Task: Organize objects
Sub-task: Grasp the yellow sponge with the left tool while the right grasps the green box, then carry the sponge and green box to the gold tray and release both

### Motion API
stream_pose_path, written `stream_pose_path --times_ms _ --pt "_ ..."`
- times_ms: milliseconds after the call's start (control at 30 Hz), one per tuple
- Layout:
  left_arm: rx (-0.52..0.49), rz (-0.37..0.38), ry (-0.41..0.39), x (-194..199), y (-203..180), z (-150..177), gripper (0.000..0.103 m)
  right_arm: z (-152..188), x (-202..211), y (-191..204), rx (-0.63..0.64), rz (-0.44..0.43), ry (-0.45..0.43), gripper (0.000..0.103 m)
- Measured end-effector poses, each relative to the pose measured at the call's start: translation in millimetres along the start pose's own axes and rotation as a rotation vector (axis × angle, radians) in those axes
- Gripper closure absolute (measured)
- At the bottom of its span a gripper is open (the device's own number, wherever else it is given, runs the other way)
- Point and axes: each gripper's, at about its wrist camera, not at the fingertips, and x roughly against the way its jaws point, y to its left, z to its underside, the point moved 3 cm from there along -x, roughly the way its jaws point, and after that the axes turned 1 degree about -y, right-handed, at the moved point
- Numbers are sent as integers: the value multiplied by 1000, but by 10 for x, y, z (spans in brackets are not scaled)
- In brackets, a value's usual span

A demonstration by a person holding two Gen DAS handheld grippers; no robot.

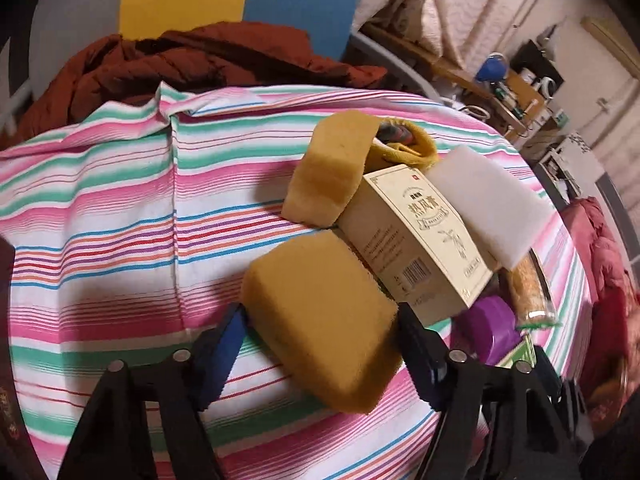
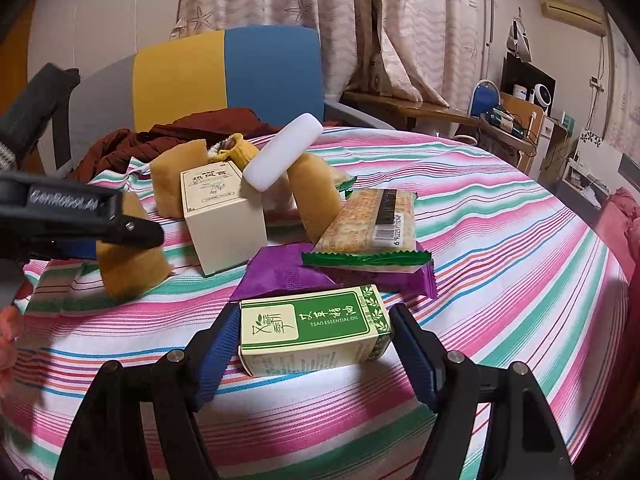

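Down at the left tongs (image 1: 320, 334), the blue pads press both sides of a yellow sponge (image 1: 320, 320), grasping it. The right tongs (image 2: 314, 346) straddle a green essential-oil box (image 2: 312, 330); the far pad meets its end, the near one I cannot tell. Beyond the right tongs on the striped worktop (image 2: 500, 240) lie three yellow sponges in all, one white sponge (image 2: 282, 158), one cream box (image 2: 222, 216), one cracker packet (image 2: 372, 226) and one purple wrapper (image 2: 288, 272).

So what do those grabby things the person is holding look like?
Each tool, the left tool and the right tool, is made of black plastic with two angled fingers. Ridged blue pads line the inside of the fingers, and small silver round pins sit at the joints. From the right camera, the left tool's black side shows raised lettering. No cables or sleeves show.
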Motion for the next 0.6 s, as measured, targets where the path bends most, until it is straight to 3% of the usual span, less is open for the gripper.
stream_pose_path --times_ms 333,467,600 --pt "-71 26 -96 338 107 234 41 -1 35 -6 -4 5 -23 27" --pt "-57 46 -104 428 163 299 41 -11 109 25 10 14 -54 27" --pt "-53 58 -102 516 235 404 41 27 159 132 30 -16 -32 27"
